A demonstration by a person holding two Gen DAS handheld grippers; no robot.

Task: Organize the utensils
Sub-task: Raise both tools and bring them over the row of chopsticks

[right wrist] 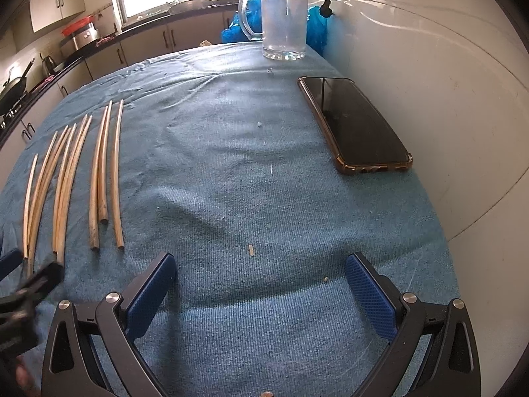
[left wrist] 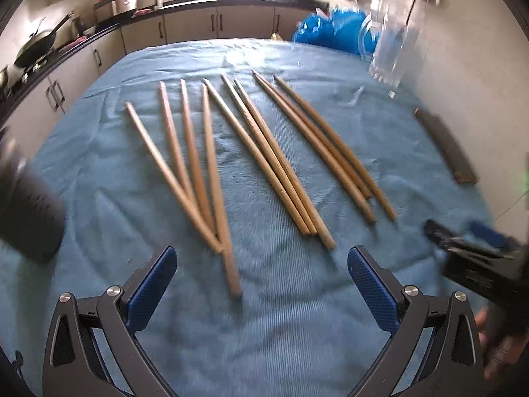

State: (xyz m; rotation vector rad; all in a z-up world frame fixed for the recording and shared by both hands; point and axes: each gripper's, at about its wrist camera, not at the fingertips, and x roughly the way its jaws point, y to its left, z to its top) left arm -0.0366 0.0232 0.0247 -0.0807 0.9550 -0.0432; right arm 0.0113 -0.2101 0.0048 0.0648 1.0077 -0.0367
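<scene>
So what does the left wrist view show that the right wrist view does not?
Only the left wrist view shows the open left gripper over the chopsticks and the right gripper from the side. Only the right wrist view shows the open right gripper and the phone screen from above. Both show the chopsticks, glass mug and blue cloth.

left tool (left wrist: pixel 261 284): jaws wide, empty | right tool (right wrist: pixel 259 286): jaws wide, empty
</scene>
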